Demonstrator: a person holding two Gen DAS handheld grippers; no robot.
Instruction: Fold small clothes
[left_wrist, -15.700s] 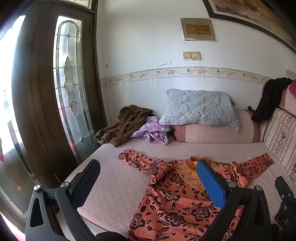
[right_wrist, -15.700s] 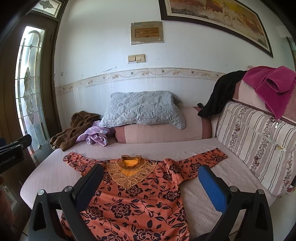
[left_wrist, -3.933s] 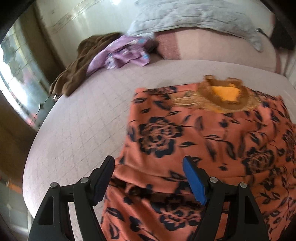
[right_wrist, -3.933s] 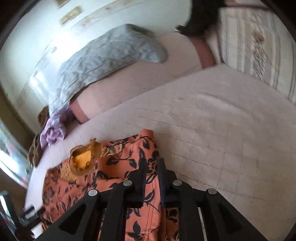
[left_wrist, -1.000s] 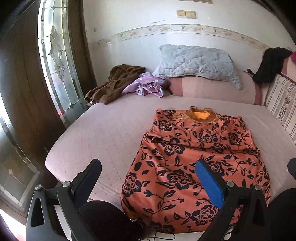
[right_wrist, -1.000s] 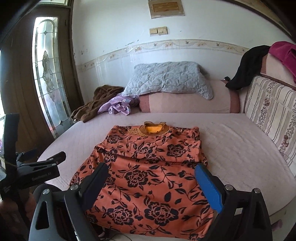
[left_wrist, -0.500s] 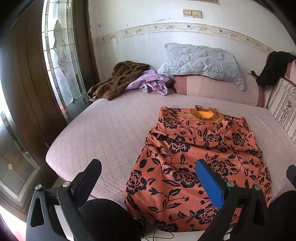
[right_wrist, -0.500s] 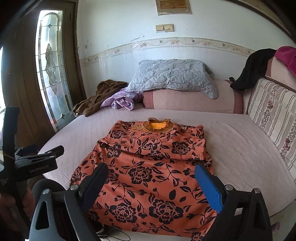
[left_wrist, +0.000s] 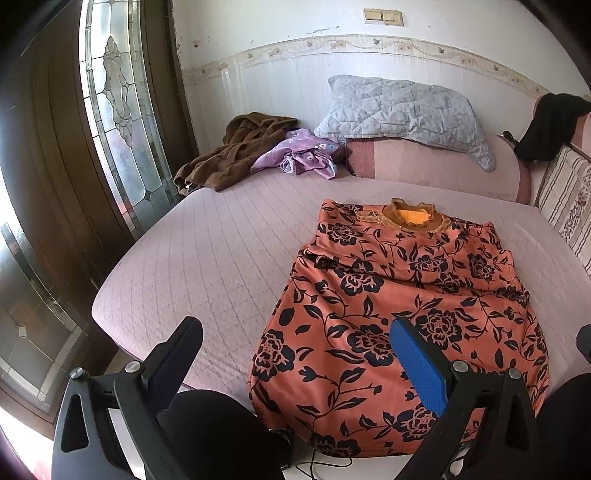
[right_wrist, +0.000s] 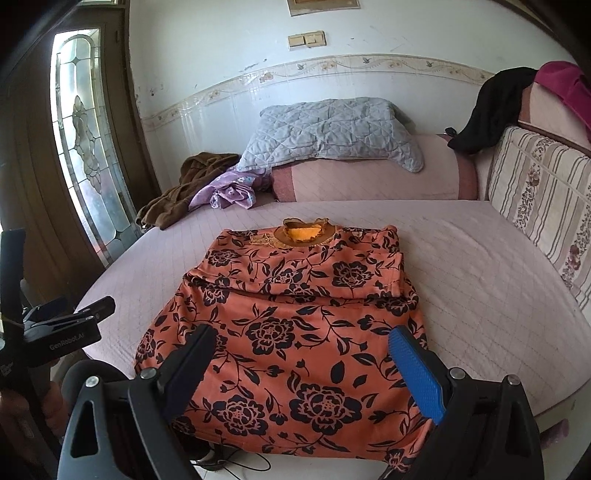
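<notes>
Left wrist view: left gripper (left_wrist: 295, 354) with jaws spread wide, gripping nothing, held above the near edge of the bed (left_wrist: 207, 258). Orange floral dress (left_wrist: 399, 306) lies flat on the bed, ahead and to the right of this gripper; the blue finger pad overlaps the dress in the picture, the black pad sits over bare quilt. Both sleeves appear folded in over the chest. Long axis runs from the hem, which hangs over the bed's near edge, away to the collar (left_wrist: 412, 216). Beyond the collar: grey pillow (left_wrist: 402, 110) on a pink bolster; brown garment (left_wrist: 236, 155) and purple cloth (left_wrist: 299, 157) heaped to the far left of the dress, well apart from it. No containers seen

Right wrist view: right gripper (right_wrist: 303, 365) likewise released and empty, centred over the lower part of the dress (right_wrist: 288, 314); both pads overlap fabric. Hem is directly below, collar (right_wrist: 306, 232) straight ahead. Left gripper (right_wrist: 55, 328) visible to the left of the dress, off the fabric. Judgement: right gripper is nearer the hem middle; the left is nearer the hem's left corner. Next fold likely hem toward collar, along the long axis, each gripper taking one hem corner
</notes>
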